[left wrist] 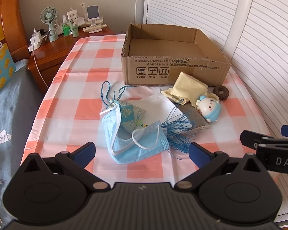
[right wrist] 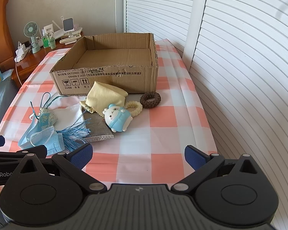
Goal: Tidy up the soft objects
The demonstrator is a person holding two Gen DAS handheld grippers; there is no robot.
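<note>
An empty cardboard box [left wrist: 172, 65] [right wrist: 109, 76] stands at the far side of the checked tablecloth. In front of it lie a blue face mask [left wrist: 132, 143] [right wrist: 42, 140], a patterned sachet with blue tassel [left wrist: 128, 115] [right wrist: 46, 119], a white cloth [left wrist: 159, 105] [right wrist: 67, 113], a yellow cloth [left wrist: 188, 90] [right wrist: 103, 95], a grey pad [right wrist: 96, 126], a blue-and-white toy figure [left wrist: 210, 108] [right wrist: 118, 117], a cream scrunchie [right wrist: 134, 106] and a brown scrunchie [left wrist: 220, 92] [right wrist: 150, 99]. My left gripper [left wrist: 142, 154] is open just short of the mask. My right gripper [right wrist: 138, 157] is open over bare cloth.
A wooden nightstand [left wrist: 53, 48] with a small fan [left wrist: 49, 19], bottles and chargers stands at the far left. A bed with grey bedding [left wrist: 7, 105] runs along the table's left side. White louvred doors [right wrist: 240, 57] close off the right.
</note>
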